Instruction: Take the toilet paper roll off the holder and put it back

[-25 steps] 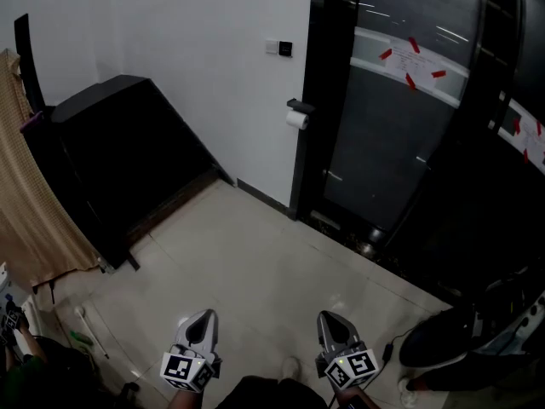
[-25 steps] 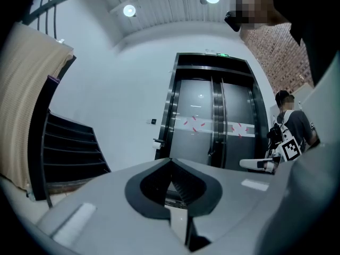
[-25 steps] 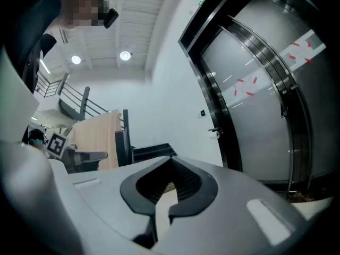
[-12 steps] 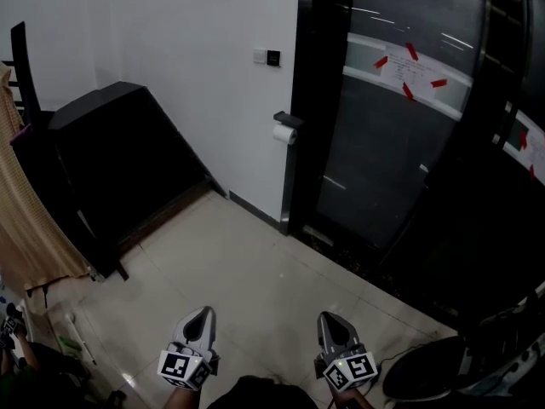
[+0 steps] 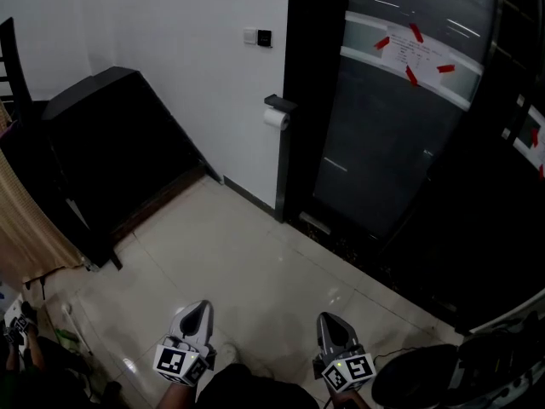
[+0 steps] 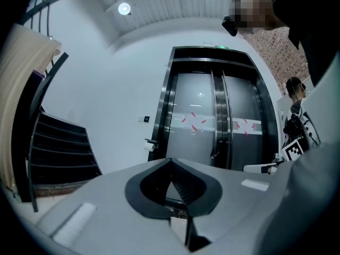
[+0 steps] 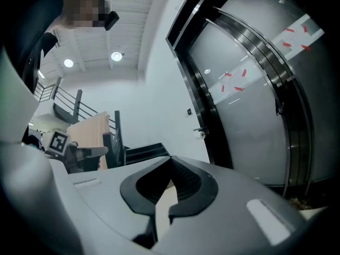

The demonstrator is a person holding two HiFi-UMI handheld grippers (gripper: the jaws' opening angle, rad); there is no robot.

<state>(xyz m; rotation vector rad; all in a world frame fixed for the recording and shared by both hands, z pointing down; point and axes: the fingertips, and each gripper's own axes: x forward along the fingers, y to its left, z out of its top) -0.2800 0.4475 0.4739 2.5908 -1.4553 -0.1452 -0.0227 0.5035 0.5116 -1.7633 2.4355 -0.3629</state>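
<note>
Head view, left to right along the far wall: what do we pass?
beige hanging cloth → black slanted staircase side → white toilet paper roll → white paper notice with red tape strips

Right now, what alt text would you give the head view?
Two shut, empty grippers, left and right, are held low over a tiled floor. Far ahead, a paper roll hangs on its holder on a white wall, beside a dark door.

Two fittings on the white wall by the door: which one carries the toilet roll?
The lower one, the dark holder, with the white roll hanging under it. The upper one is a flat switch plate.
</note>
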